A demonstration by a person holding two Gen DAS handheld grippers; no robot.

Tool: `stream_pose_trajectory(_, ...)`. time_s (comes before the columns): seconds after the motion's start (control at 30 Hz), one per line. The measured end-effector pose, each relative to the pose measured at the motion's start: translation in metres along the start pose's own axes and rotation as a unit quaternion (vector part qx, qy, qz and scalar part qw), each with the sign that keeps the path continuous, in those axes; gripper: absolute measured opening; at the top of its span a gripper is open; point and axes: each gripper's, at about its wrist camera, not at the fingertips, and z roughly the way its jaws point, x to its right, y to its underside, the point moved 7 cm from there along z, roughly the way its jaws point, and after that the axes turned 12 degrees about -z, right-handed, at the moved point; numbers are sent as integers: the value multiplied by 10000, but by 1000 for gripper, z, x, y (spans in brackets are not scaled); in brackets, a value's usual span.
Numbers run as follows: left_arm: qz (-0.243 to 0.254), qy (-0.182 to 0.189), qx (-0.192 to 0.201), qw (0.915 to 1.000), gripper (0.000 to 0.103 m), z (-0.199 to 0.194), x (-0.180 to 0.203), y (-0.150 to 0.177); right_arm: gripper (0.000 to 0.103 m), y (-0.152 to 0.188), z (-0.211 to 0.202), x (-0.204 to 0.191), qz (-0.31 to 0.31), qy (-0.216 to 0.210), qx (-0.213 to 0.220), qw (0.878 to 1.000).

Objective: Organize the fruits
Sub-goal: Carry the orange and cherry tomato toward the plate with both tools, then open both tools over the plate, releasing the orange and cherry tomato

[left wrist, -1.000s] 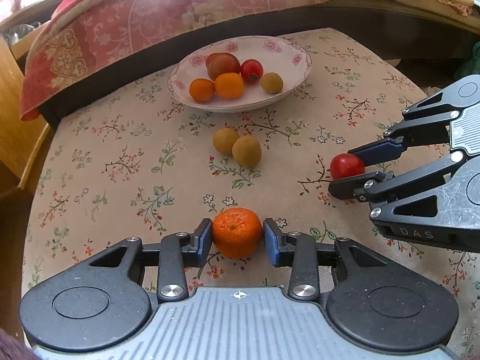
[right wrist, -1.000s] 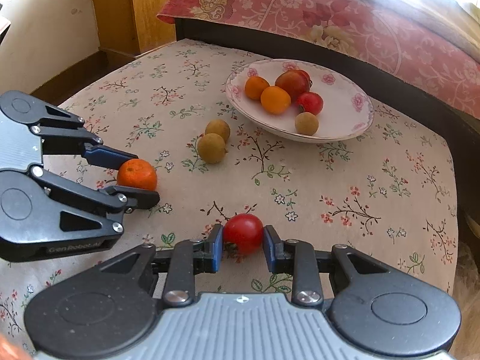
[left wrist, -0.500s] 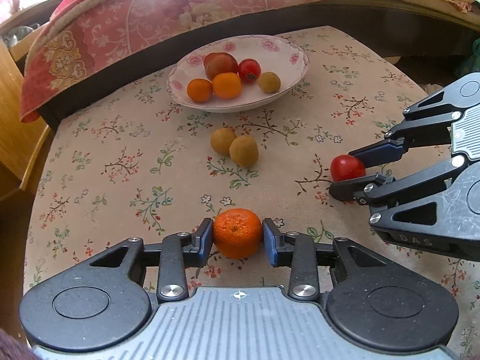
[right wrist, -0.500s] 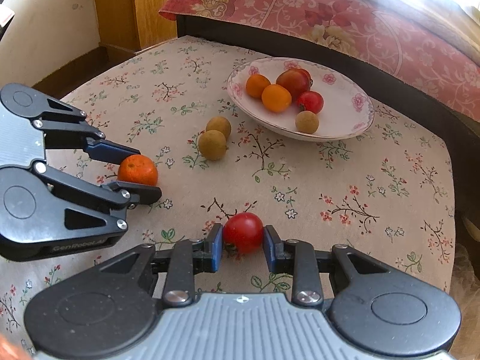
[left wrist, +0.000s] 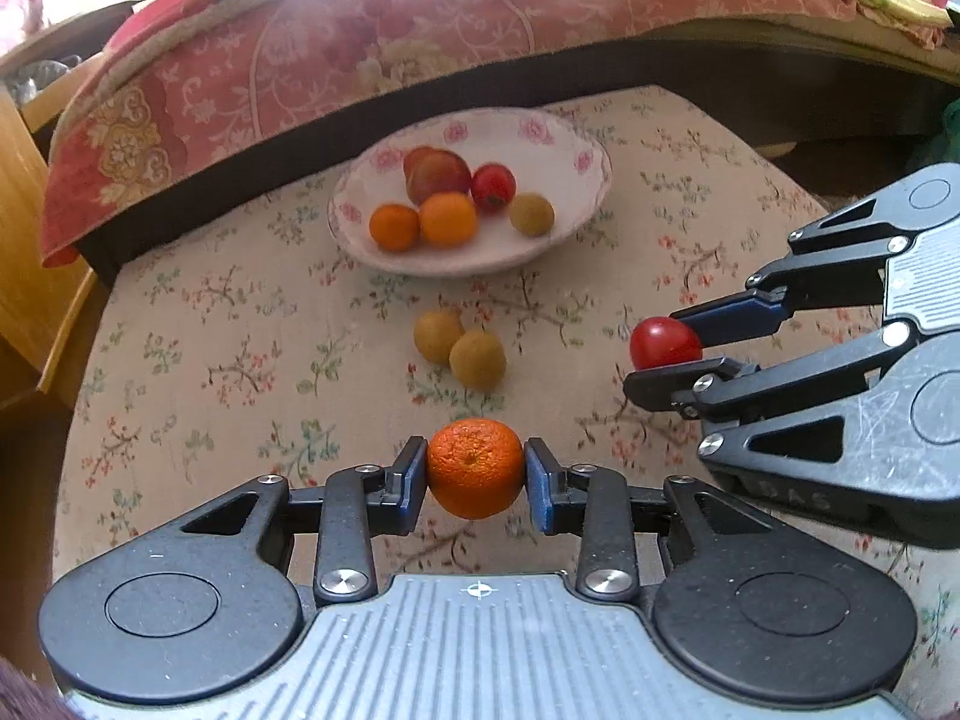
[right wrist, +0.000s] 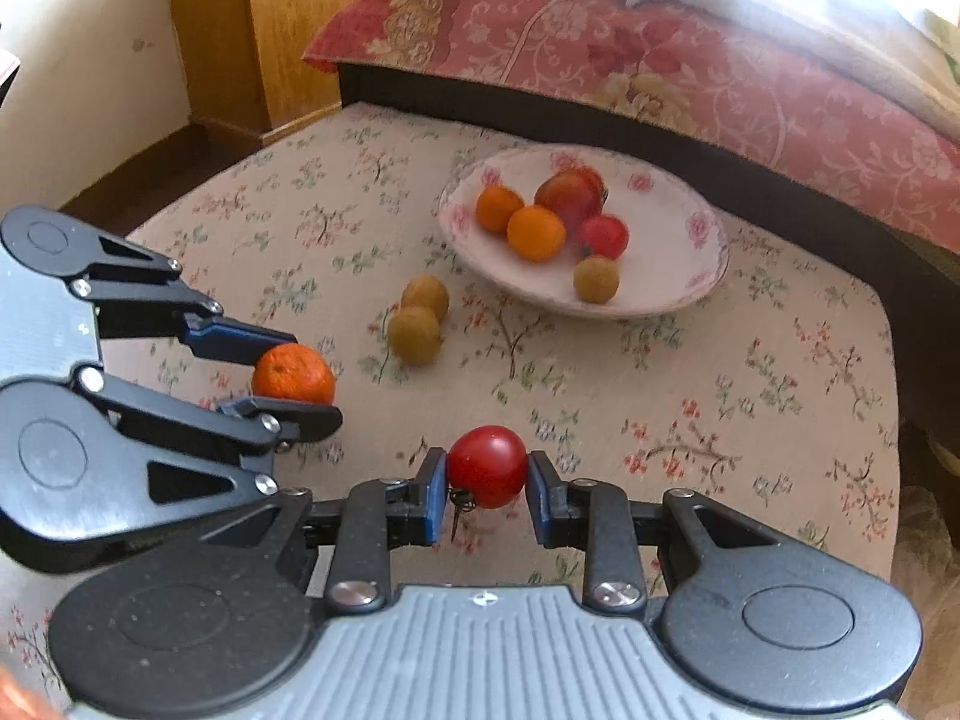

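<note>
Floral cloth is covering the tabletop (left wrist: pixel 180 360), and a bed with a red quilt (left wrist: pixel 360 48) is running along its far edge. From my left camera, my left tongs (left wrist: pixel 475 474) are clenching a mandarin (left wrist: pixel 475 468) over the near edge, pads pressing on opposite sides so it cannot roll. A flowered bowl (left wrist: pixel 576 138) near the far edge is gathering the sorted fruit, and two brown fruits (left wrist: pixel 462 348) are waiting, touching, between it and me.

From my right camera, my right tongs (right wrist: pixel 487 483) are gripping a red tomato (right wrist: pixel 487 465), stem hanging low, lifted off the cloth. Both pieces are probably heading for the bowl, each carried separately so one trip is serving two.
</note>
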Motion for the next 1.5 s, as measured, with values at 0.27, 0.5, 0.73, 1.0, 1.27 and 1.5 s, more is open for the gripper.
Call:
stream_pose_trajectory(0.27, -145, -119, 46, 9998, 42, 4, -6, -17, 32, -18, -1, 9, 105, 133, 116, 9998)
stream_pose_trajectory(0.5, -171, -151, 182, 9996, 42, 5, -7, -35, 32, -32, -3, 23, 179, 256, 236, 9992)
stream_pose_trajectory(0.73, -309, -142, 263, 9991, 42, 15, -10, -56, 32, -45, 3, 41, 343, 325, 321, 9984)
stream_pose_trajectory(1.0, -461, -63, 309, 9984, 42, 34, -15, -80, 32, -60, 20, 65, 610, 307, 381, 9969)
stream_pose_trajectory(1.27, -464, -48, 281, 9985, 42, 52, -12, -90, 32, -64, 40, 85, 712, 317, 344, 9964)
stream_pose_trajectory(1.5, -482, -56, 276, 9984, 43, 57, -13, -95, 32, -71, 47, 93, 741, 338, 428, 9958)
